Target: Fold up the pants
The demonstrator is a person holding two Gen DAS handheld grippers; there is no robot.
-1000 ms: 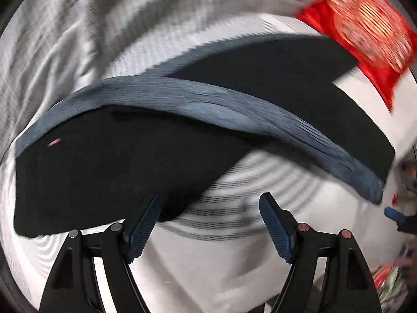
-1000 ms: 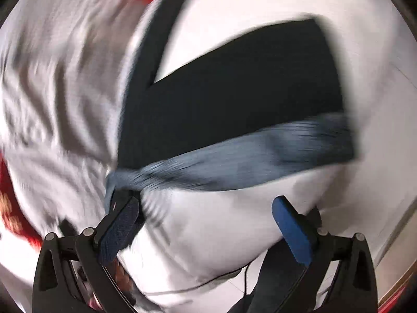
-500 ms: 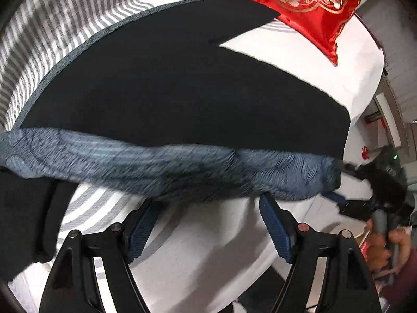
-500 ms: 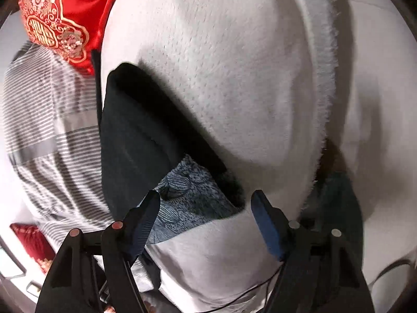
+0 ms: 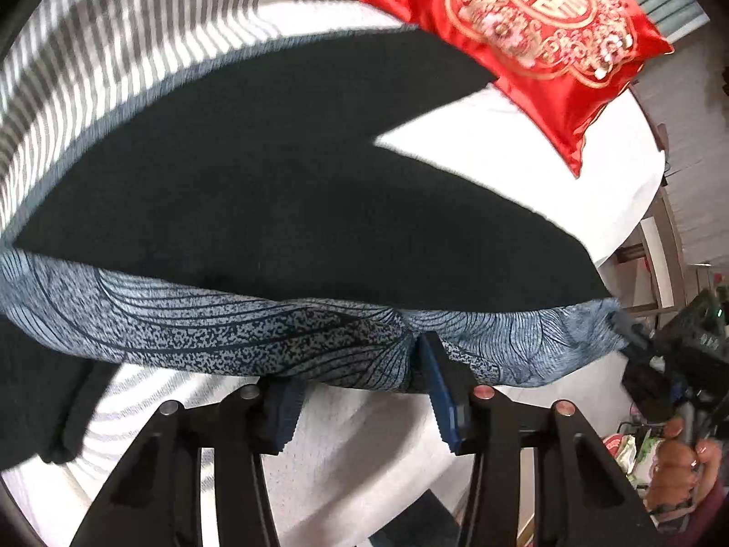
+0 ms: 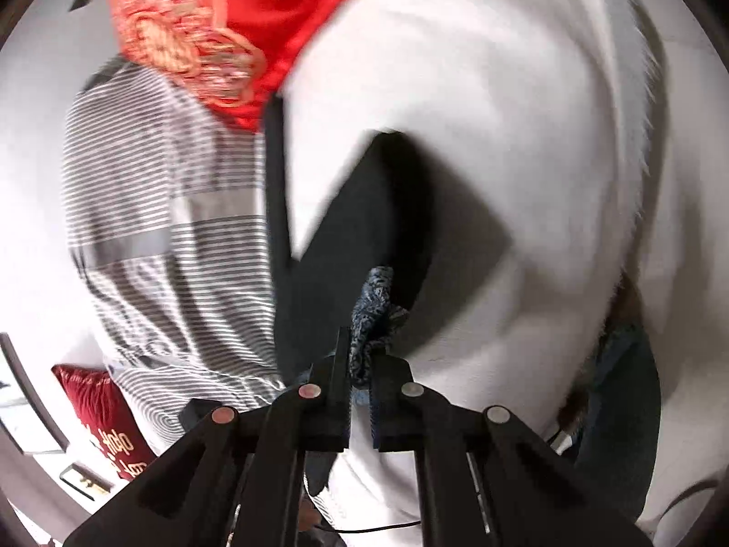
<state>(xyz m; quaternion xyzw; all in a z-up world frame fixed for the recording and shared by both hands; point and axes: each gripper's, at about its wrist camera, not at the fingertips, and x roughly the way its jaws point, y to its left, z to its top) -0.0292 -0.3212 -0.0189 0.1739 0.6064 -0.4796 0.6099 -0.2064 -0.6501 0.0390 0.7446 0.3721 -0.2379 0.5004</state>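
Lying spread across the white bed (image 5: 606, 159), the black pants (image 5: 282, 182) show their patterned blue-grey waistband (image 5: 218, 332) nearest the left gripper (image 5: 360, 392), whose jaws stand apart with the band's edge between them, a red cushion (image 5: 546, 36) beyond. From the right wrist view, the right gripper (image 6: 360, 364) is clamped on a bunched end of the waistband (image 6: 376, 314), pants (image 6: 337, 264) between a striped blanket (image 6: 173, 237) and white bedding.
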